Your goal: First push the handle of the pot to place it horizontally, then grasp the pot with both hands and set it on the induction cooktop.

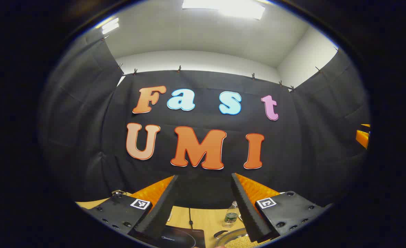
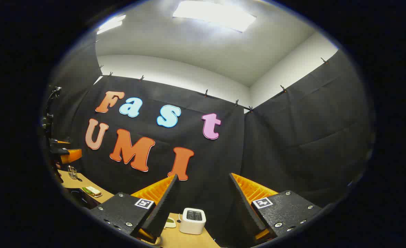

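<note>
Both grippers are held up high, facing the wall, jaws wide apart and holding nothing. Left gripper (image 1: 204,179) view shows the table (image 1: 179,213), the cooktop (image 1: 182,237) low between its fingers, and the pot (image 1: 235,241) just right of it, with a bottle (image 1: 231,215) behind. Right gripper (image 2: 203,177) view shows a white box (image 2: 192,220) near the table's back edge, with open table around it.
</note>
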The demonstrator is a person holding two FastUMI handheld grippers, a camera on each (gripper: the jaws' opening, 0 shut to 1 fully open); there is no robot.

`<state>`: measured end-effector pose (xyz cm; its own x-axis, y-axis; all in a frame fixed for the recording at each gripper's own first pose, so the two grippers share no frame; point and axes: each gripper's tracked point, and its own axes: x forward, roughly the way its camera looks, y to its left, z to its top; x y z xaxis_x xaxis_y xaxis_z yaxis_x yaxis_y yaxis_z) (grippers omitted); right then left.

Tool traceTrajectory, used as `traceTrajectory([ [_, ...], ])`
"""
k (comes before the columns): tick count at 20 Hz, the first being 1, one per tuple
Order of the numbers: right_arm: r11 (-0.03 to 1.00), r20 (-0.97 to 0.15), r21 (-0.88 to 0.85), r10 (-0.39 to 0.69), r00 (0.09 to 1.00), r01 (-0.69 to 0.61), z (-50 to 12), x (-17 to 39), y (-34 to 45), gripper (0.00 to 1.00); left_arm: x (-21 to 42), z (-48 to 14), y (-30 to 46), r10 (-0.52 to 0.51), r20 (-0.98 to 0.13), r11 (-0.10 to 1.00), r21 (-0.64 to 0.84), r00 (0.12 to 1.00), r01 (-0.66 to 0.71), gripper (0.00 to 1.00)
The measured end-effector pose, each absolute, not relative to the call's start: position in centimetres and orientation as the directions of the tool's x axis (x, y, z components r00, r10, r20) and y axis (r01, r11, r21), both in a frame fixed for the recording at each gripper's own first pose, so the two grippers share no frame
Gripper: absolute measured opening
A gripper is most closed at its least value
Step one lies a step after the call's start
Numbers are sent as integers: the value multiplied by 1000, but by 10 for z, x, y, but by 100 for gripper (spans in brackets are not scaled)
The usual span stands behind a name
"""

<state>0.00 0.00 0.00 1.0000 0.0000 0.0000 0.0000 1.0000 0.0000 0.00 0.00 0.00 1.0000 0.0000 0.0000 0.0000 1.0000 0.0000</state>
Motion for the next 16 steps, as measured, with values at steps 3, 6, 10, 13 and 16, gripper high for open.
traceTrajectory([
  [3, 999, -30, 17, -35, 999, 36, -13, 4, -23, 89, 16, -16, -24, -54, -44, 998, -28, 998, 53, 96],
  [6, 996, -72, 56, -71, 995, 75, -21, 1, -30, 89, 18, -25, -40, -114, -59, 992, -68, 992, 110, 96],
  [10, 996, -42, 29, -88, 995, 90, -12, -7, -21, 89, 19, -36, -32, -131, -86, 990, -63, 988, 126, 96],
  [13, 997, -32, 30, -76, 997, 77, -11, -15, -9, 89, 11, -29, -15, -108, -73, 994, -29, 991, 106, 96],
  [16, 998, -48, 33, -43, 998, 44, -18, -18, 0, 89, -1, -20, -7, -93, -44, 995, -30, 995, 92, 96],
])
